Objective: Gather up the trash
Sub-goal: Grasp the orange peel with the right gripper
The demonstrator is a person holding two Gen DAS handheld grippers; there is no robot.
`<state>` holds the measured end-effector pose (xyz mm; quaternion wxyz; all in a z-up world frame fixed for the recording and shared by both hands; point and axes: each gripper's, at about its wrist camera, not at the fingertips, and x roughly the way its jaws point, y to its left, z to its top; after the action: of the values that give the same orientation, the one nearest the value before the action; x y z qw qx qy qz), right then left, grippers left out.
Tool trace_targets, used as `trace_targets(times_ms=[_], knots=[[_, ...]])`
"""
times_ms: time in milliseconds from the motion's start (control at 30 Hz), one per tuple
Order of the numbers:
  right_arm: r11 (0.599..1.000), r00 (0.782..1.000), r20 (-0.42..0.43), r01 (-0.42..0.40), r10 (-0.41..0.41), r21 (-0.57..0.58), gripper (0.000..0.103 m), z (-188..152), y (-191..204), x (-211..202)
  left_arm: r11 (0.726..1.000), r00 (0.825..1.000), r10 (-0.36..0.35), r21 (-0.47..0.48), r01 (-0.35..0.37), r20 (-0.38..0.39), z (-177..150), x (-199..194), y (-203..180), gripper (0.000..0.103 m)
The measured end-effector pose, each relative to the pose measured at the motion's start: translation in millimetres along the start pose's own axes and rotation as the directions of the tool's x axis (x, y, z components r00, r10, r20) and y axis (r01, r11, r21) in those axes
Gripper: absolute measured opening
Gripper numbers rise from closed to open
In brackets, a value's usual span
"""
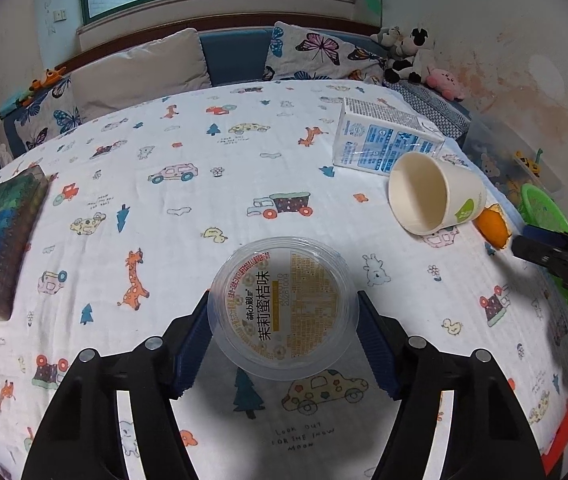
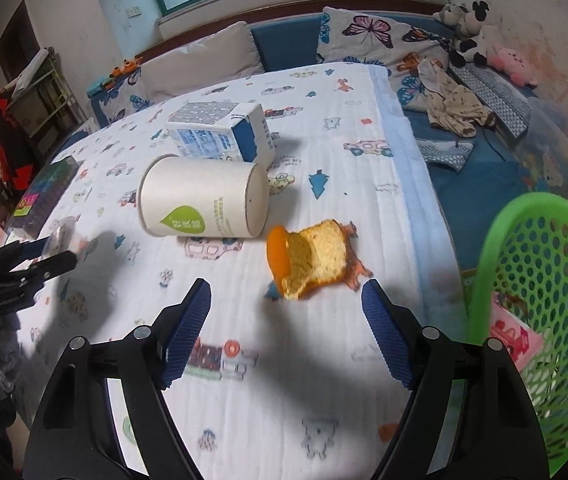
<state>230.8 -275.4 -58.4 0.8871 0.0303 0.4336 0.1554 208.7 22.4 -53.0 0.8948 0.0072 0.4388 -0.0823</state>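
While the left tool pinches a round, clear plastic tub with its flat printed lid facing up, the right tool stands spread over the soft cartoon cloth on the tabletop. Just past it lies a curled orange peel. Beyond the peel, a smooth paper cup lies on its side, mouth pointing left. A green plastic basket full of holes sits right of the peel.
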Motion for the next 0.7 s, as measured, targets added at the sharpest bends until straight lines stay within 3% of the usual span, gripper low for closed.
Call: trace_targets(times_ms=[167,367,533,700], knots=[[1.0,1.0,-0.015,0.024,-0.024,-0.013,0.077,7,-1,14,1.0,1.0,-0.016,-0.006,0.016,0.014,1,-7,0,0.066],[0.998,0.997,-0.049,0.056,-0.057,-0.027,0.065,9,-3,31,1.0,0.999,-0.025,0.002,0.025,0.025,3,-13,-2,0.066],[0.991,0.992,-0.04,0.115,-0.118,-0.074,0.056,6,2,34,0.999,0.999,-0.032,0.001,0.032,0.031,4,-16,-3,0.066],[0.99,0.992,-0.028,0.121,-0.123,-0.078,0.045,3,2,29,0.999,0.999,-0.04,0.002,0.04,0.035,5,-18,-5,0.066]])
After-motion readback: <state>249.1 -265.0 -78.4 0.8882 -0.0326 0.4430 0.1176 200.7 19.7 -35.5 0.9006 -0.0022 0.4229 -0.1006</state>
